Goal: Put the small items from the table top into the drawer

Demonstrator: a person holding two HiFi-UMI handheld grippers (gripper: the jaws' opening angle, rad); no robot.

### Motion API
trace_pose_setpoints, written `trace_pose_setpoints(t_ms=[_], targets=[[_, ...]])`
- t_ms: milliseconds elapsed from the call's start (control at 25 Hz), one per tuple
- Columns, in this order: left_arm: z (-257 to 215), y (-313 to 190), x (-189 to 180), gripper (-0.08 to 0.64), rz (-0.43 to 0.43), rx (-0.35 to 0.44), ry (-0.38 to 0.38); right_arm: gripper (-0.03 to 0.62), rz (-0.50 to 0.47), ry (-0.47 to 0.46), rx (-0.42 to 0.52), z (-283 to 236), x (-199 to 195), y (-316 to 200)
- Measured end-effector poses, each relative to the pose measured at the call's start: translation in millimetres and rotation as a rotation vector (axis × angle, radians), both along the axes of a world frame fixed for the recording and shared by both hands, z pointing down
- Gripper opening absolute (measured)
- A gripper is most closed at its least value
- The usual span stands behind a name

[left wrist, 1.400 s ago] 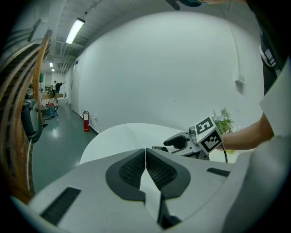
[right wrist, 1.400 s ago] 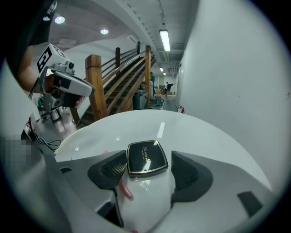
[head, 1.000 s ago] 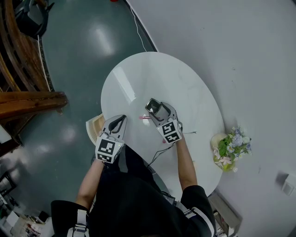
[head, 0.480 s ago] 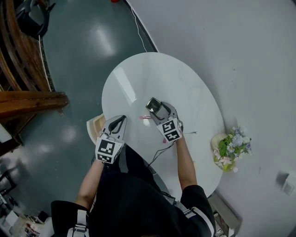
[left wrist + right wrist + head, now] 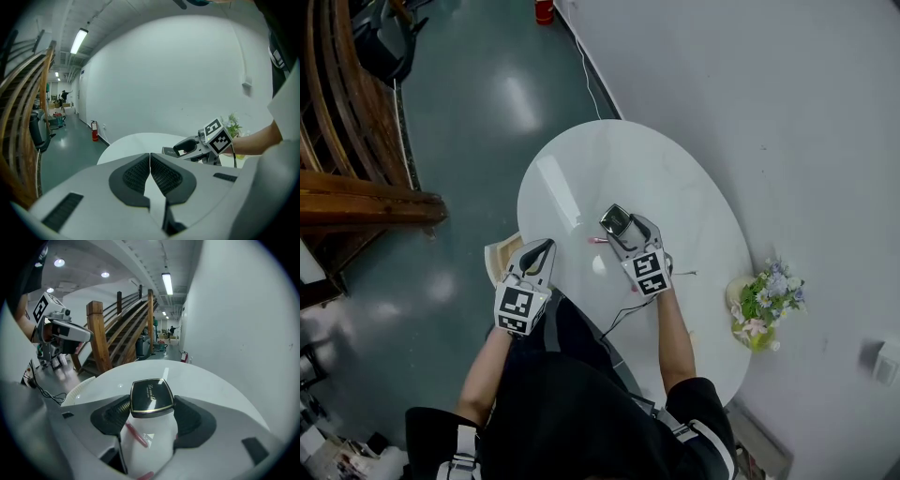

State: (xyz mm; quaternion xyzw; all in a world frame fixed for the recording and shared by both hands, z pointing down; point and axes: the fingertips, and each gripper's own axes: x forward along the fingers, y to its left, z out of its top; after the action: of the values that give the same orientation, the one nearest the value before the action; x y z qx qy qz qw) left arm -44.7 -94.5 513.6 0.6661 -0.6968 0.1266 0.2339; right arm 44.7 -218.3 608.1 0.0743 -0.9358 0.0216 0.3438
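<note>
Left gripper (image 5: pixel 150 174): jaws pressed together, nothing between them, held at the near-left edge of the white bench (image 5: pixel 609 169). Right gripper (image 5: pixel 151 412): jaws pinched a black compact (image 5: pixel 151 397) over the bench top. A pink stick (image 5: pixel 135 436) lay on the bench under it. Flowers (image 5: pixel 767 302) stood farther right, by the wall.

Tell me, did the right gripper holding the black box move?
No. The right gripper, shut on the black box, sits just as close to the pink stick on the table as before; only the camera shifted.
</note>
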Motion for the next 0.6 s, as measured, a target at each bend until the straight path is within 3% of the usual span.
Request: trace_pose_setpoints(t_ms=[280, 600], targets=[[-37, 28, 4, 0.021, -0.037, 0.039, -0.045, 0.296, 0.023, -0.086, 0.011, -53, 2, 27], [-60, 76, -1, 0.021, -0.108, 0.056, -0.063, 0.296, -0.023, -0.168, 0.031, -107, -9, 81]])
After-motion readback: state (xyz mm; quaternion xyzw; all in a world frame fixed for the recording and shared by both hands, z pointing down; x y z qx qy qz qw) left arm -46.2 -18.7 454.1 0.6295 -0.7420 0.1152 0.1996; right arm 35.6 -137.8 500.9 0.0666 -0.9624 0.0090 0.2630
